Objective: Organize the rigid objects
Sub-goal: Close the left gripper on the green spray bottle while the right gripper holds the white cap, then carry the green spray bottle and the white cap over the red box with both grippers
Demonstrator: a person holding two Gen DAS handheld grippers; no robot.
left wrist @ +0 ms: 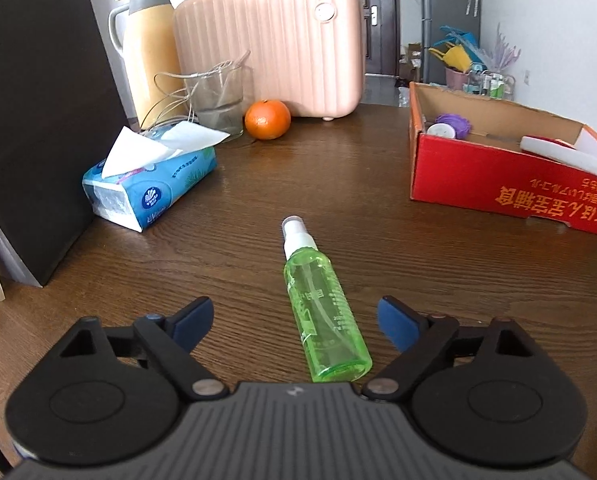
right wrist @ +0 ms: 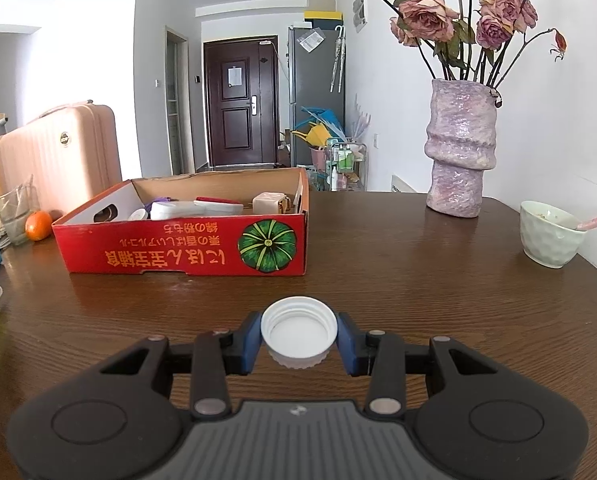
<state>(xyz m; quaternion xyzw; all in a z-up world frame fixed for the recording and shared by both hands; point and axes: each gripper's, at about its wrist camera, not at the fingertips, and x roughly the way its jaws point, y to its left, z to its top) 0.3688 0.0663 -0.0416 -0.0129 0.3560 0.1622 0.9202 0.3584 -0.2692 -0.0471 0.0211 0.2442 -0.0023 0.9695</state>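
Green spray bottle is lying on the table between the spread left gripper pads, untouched; long axis running near-to-far, nozzle far; right gripper is pinching a white cap, red box sitting beyond.
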